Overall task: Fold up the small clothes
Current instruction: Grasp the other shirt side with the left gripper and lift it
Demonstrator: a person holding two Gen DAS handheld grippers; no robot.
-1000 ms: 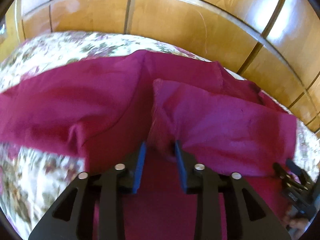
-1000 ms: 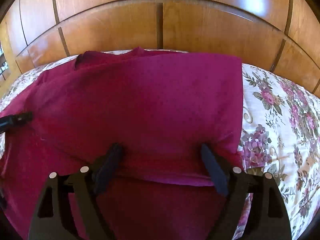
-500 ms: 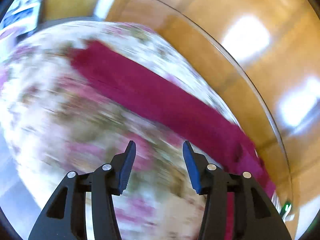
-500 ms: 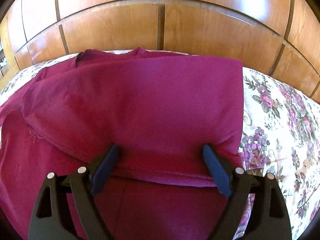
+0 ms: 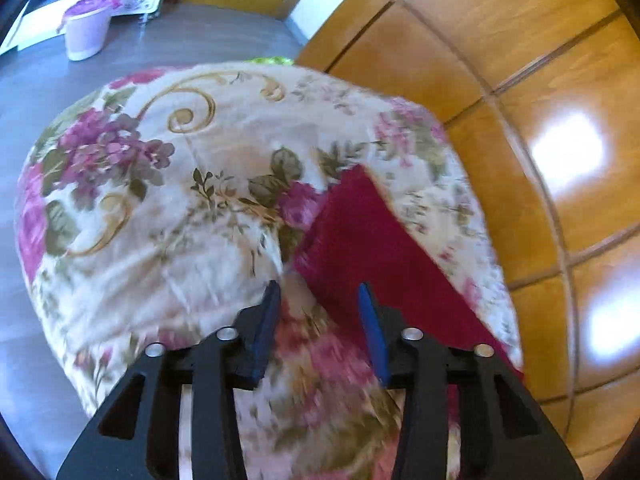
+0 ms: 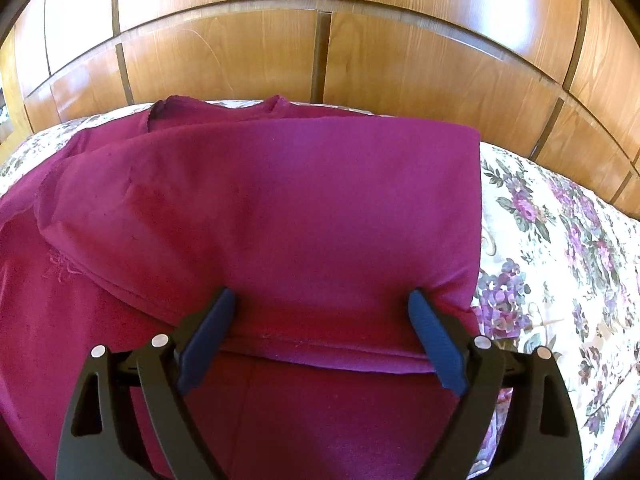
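Maroon garment (image 6: 280, 216) lies half-folded on the bed (image 6: 560, 240); your right fingers (image 6: 320, 316) gape empty, left fingers (image 5: 318, 304) narrowing (also empty), so its sleeve (image 5: 360, 232) could be missed.

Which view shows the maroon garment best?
The right wrist view: the maroon garment fills it, one side folded over, hem edge visible between the open jaws. The left wrist view shows only one narrow end of it on the floral bedspread.

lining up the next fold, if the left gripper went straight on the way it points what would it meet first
Probably the floral bedspread, right at the edge of the maroon garment. The left gripper is empty, jaws just narrowing; blur and depth leave it unclear which comes first.
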